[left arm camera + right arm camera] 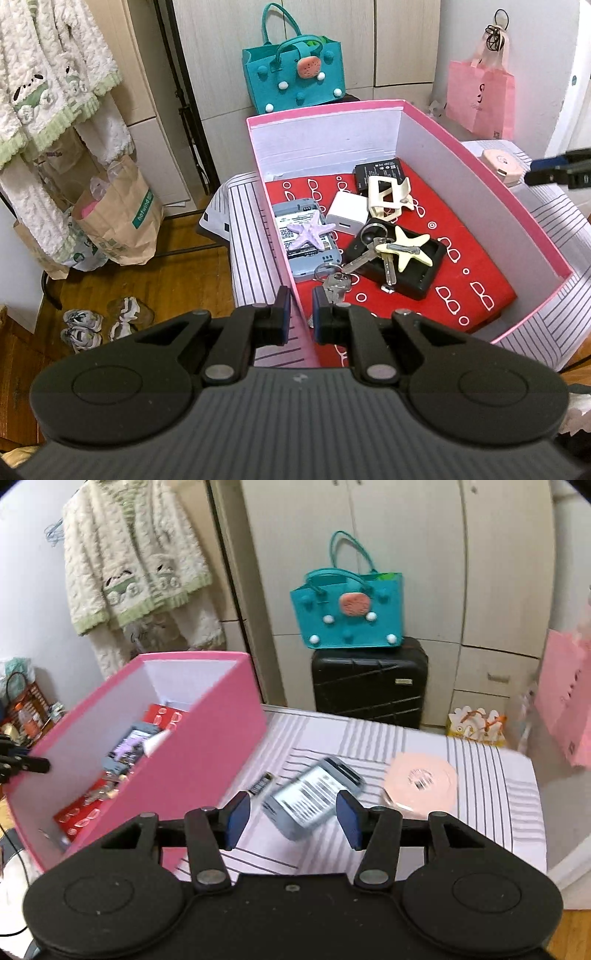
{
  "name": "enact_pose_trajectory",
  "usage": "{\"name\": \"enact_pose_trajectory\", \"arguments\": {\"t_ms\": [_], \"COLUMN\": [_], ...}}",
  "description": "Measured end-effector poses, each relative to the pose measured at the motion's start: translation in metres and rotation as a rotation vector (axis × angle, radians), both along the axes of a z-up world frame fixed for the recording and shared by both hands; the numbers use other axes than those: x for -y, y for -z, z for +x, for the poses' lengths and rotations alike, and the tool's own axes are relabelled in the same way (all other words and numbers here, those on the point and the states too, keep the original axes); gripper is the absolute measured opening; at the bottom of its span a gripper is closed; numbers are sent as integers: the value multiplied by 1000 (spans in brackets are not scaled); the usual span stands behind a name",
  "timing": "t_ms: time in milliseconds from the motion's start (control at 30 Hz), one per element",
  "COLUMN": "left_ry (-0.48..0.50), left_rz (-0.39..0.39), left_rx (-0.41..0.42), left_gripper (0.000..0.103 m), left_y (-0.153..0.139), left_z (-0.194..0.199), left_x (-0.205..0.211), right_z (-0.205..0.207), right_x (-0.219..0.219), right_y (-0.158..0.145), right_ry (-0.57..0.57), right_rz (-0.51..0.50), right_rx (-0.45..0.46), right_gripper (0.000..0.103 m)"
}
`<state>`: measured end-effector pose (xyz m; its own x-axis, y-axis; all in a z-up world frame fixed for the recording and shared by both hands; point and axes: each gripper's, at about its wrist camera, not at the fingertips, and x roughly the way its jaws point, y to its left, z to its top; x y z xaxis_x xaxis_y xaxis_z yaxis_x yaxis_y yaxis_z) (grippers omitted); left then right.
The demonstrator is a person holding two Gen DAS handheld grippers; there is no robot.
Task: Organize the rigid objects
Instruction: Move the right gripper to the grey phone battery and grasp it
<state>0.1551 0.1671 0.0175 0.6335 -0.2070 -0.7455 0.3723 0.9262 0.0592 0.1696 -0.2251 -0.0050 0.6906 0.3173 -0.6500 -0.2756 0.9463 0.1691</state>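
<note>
Grey plastic forms the shell of the battery pack (314,797), which lies flat and skewed on the striped cloth (480,775), to the right of the pink box (192,760) and just left of a round pink case (421,781). It is seen between the blue pads of the right gripper (293,819), whose jaws are spread and untouched by it. The pack is judged stiff, fairly light and smooth, with a glossy label that may prove slippery; it would best be taken across its two long edges, near the middle. A small black battery (261,783) is seen just beside it, near the box. The near wall of the box is pinched by the clenched left gripper (300,308). Keys (369,254), starfish (406,247) and a charger (345,218) are already held inside.
</note>
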Motion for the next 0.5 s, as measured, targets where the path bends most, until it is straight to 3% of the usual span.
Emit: {"name": "enact_pose_trajectory", "arguments": {"t_ms": [333,400,500], "left_ry": [-22,-31,-42], "left_rz": [6,2,-4], "left_rx": [4,4,2], "left_gripper": [11,12,12], "left_y": [2,2,2], "left_z": [2,2,4], "left_x": [5,4,4], "right_z": [7,14,25], "right_x": [-3,-3,-1], "right_y": [42,48,54], "right_ry": [-137,-149,-132], "right_rz": [-78,-88,-53], "right_rx": [77,69,34], "right_gripper": [78,88,89]}}
